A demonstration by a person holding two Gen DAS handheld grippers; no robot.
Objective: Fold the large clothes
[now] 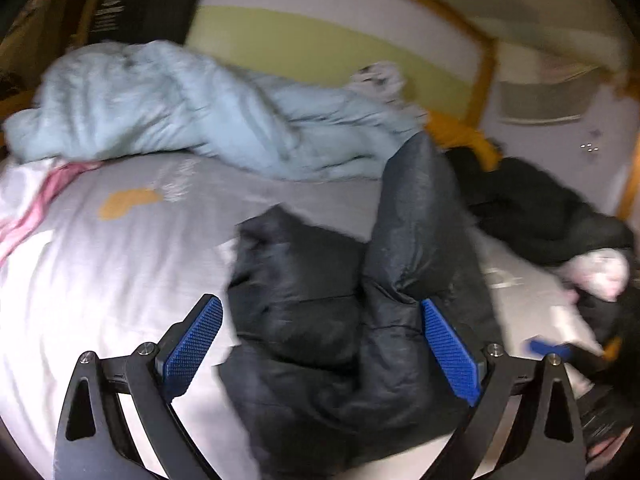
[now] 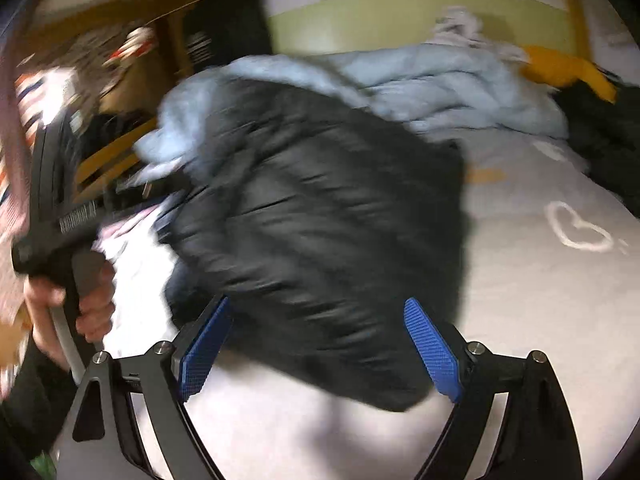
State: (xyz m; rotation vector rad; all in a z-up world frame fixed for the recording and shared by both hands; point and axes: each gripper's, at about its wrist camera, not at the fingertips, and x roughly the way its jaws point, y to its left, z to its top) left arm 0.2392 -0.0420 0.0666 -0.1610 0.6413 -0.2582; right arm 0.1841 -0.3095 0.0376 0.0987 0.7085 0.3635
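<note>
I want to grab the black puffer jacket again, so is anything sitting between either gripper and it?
Nothing visible does. The black puffer jacket lies on the bed sheet directly ahead of the open left gripper and right gripper. The light blue garment sits behind it.

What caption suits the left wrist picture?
Open left gripper above a crumpled black puffer jacket on a bed.

Motion blur smears your black jacket (image 2: 320,232) in the right wrist view; its lower end runs off the left wrist view's bottom edge.
</note>
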